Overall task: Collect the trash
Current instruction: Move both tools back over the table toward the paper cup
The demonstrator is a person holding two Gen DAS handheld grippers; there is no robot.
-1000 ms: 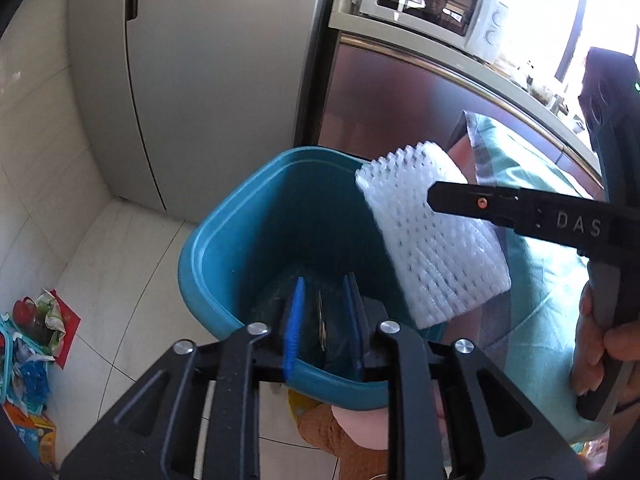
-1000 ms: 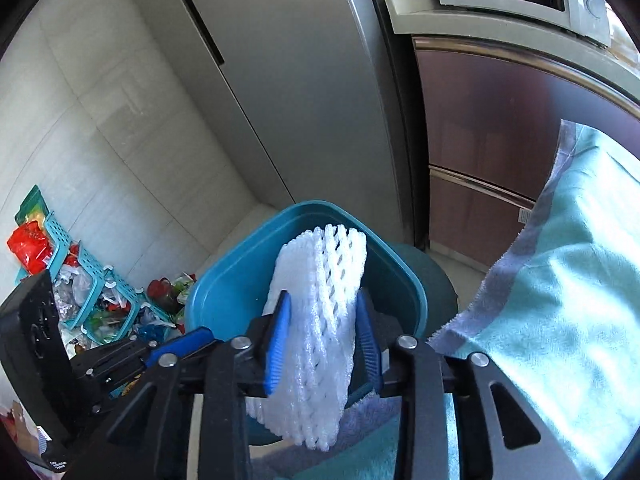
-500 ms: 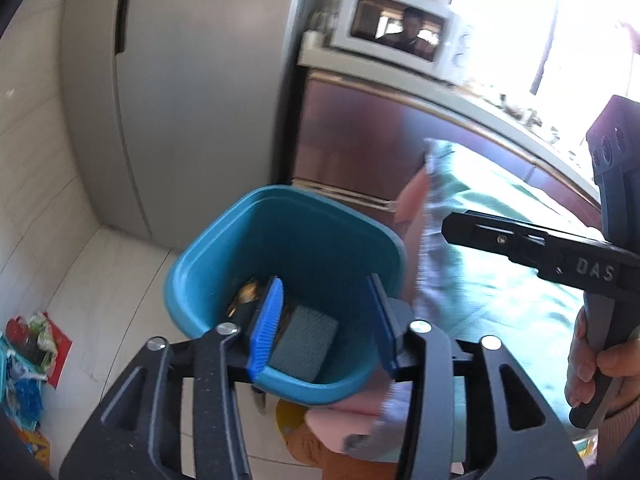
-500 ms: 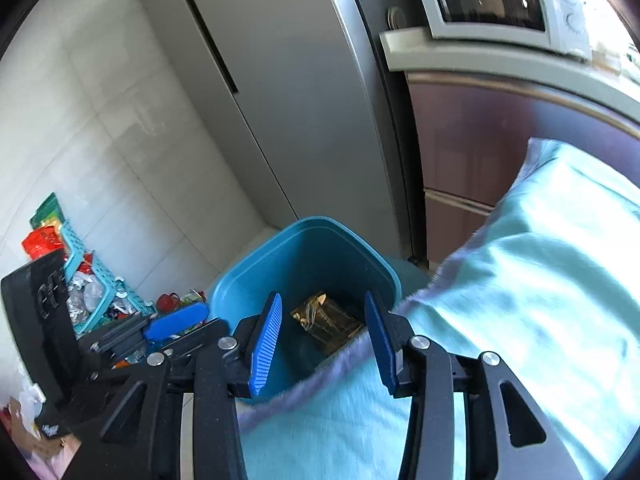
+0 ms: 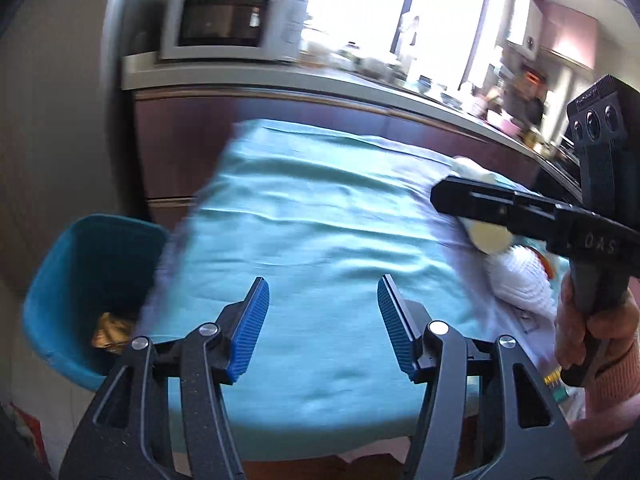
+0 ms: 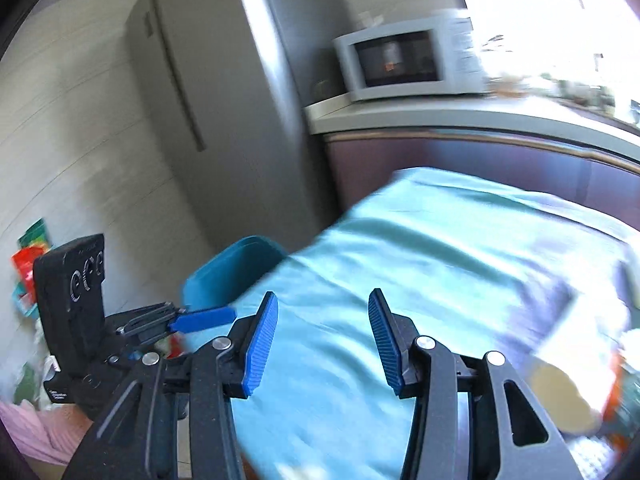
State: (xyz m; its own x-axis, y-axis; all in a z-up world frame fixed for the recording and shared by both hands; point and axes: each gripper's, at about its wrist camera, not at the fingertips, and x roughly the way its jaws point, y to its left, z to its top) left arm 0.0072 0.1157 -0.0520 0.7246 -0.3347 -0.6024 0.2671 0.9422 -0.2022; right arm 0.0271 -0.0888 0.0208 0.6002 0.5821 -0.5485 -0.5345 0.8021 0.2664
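two tools [image 5: 323, 322] [image 6: 323, 340], one teal bin [image 5: 72, 280], one microwave [image 5: 232, 24], one tablecloth [image 5: 320, 216].

Both wrist views looked forward and slightly down, close above the teal cloth [image 5: 320, 216], from left and right respectively; shared were cloth, blue bin [image 5: 84, 276] and microwave [image 6: 404, 62].

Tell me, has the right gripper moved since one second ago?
Yes. The right gripper, now open and empty, has left the teal bin and swung rightward over the tablecloth.

L gripper [image 5: 323, 322] bottom centre of frame, jaws wide apart, nothing btwn. R gripper [image 6: 323, 336] bottom centre, also gaping, empty; R hand [image 5: 580, 328] grips handle lower right.
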